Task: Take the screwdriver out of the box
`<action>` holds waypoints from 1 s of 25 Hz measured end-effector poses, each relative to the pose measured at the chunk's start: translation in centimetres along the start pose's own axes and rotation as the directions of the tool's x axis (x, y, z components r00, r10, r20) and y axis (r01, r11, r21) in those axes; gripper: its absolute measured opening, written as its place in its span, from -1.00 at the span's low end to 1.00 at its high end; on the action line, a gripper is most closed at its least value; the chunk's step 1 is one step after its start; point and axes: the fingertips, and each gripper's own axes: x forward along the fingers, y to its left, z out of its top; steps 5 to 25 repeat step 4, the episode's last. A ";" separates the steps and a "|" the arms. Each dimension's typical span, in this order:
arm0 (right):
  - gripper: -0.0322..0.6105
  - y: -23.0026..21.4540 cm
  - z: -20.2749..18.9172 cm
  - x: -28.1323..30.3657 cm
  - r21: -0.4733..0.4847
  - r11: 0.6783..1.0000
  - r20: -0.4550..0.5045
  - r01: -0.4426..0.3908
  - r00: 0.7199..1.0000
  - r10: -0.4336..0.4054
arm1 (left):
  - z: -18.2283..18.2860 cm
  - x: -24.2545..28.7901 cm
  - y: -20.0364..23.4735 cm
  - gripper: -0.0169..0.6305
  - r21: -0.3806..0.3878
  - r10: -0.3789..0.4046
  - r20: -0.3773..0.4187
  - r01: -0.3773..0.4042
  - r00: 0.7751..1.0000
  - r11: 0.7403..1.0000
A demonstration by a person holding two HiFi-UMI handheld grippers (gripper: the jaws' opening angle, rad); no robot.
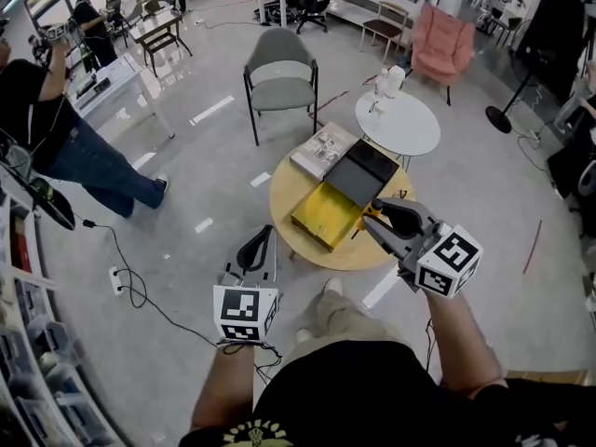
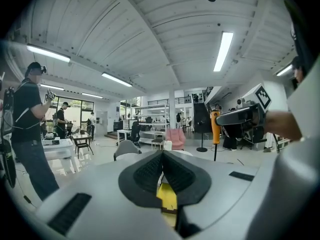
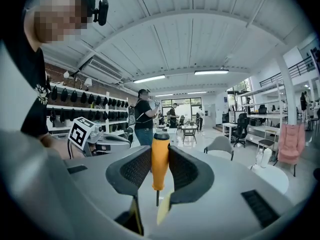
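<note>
Right gripper (image 3: 160, 176) clamps the orange screwdriver (image 3: 160, 154) by its handle, shaft down, lifted beside the open yellow box (image 1: 326, 214) on the round table (image 1: 284, 194); left gripper (image 2: 162, 169) jaws together, empty; risk: round handle may pivot or slip if the pinch slackens.

Grey floor (image 1: 466, 212), grey chair (image 1: 279, 82), white round table (image 1: 416, 130), pink armchair (image 1: 440, 40).

Head cam steep down; L tool (image 1: 265, 237), R tool (image 1: 372, 217) cams near-level; share chair (image 1: 282, 77).
</note>
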 end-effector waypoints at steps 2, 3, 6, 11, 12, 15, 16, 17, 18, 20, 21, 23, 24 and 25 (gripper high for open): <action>-0.51 -0.3 -0.3 0.4 0.003 1.000 -0.004 -0.001 1.000 0.001 | -0.5 0.5 0.2 -0.91 -0.006 -0.002 -0.008 0.002 1.000 1.000; -0.51 -0.5 -0.5 0.5 0.006 1.000 -0.006 -0.002 1.000 0.002 | -0.8 0.8 0.2 -0.91 -0.012 -0.004 -0.007 0.004 1.000 1.000; -0.51 -0.7 -0.7 0.7 0.008 1.000 -0.007 -0.002 1.000 0.002 | -1.0 1.1 0.2 -0.91 -0.018 -0.006 -0.006 0.006 1.000 1.000; -0.51 -0.7 -0.7 0.7 0.008 1.000 -0.007 -0.002 1.000 0.002 | -1.0 1.1 0.2 -0.91 -0.018 -0.006 -0.006 0.006 1.000 1.000; -0.51 -0.7 -0.7 0.7 0.008 1.000 -0.007 -0.002 1.000 0.002 | -1.0 1.1 0.2 -0.91 -0.018 -0.006 -0.006 0.006 1.000 1.000; -0.51 -0.7 -0.7 0.7 0.008 1.000 -0.007 -0.002 1.000 0.002 | -1.0 1.1 0.2 -0.91 -0.018 -0.006 -0.006 0.006 1.000 1.000; -0.51 -0.7 -0.7 0.7 0.008 1.000 -0.007 -0.002 1.000 0.002 | -1.0 1.1 0.2 -0.91 -0.018 -0.006 -0.006 0.006 1.000 1.000; -0.51 -0.7 -0.7 0.7 0.008 1.000 -0.007 -0.002 1.000 0.002 | -1.0 1.1 0.2 -0.91 -0.018 -0.006 -0.006 0.006 1.000 1.000; -0.51 -0.7 -0.7 0.7 0.008 1.000 -0.007 -0.002 1.000 0.002 | -1.0 1.1 0.2 -0.91 -0.018 -0.006 -0.006 0.006 1.000 1.000; -0.51 -0.7 -0.7 0.7 0.008 1.000 -0.007 -0.002 1.000 0.002 | -1.0 1.1 0.2 -0.91 -0.018 -0.006 -0.006 0.006 1.000 1.000; -0.51 -0.7 -0.7 0.7 0.008 1.000 -0.007 -0.002 1.000 0.002 | -1.0 1.1 0.2 -0.91 -0.018 -0.006 -0.006 0.006 1.000 1.000; -0.51 -0.7 -0.7 0.7 0.008 1.000 -0.007 -0.002 1.000 0.002 | -1.0 1.1 0.2 -0.91 -0.018 -0.006 -0.006 0.006 1.000 1.000; -0.51 -0.7 -0.7 0.7 0.008 1.000 -0.007 -0.002 1.000 0.002 | -1.0 1.1 0.2 -0.91 -0.018 -0.006 -0.006 0.006 1.000 1.000; -0.51 -0.7 -0.7 0.7 0.008 1.000 -0.007 -0.002 1.000 0.002 | -1.0 1.1 0.2 -0.91 -0.018 -0.006 -0.006 0.006 1.000 1.000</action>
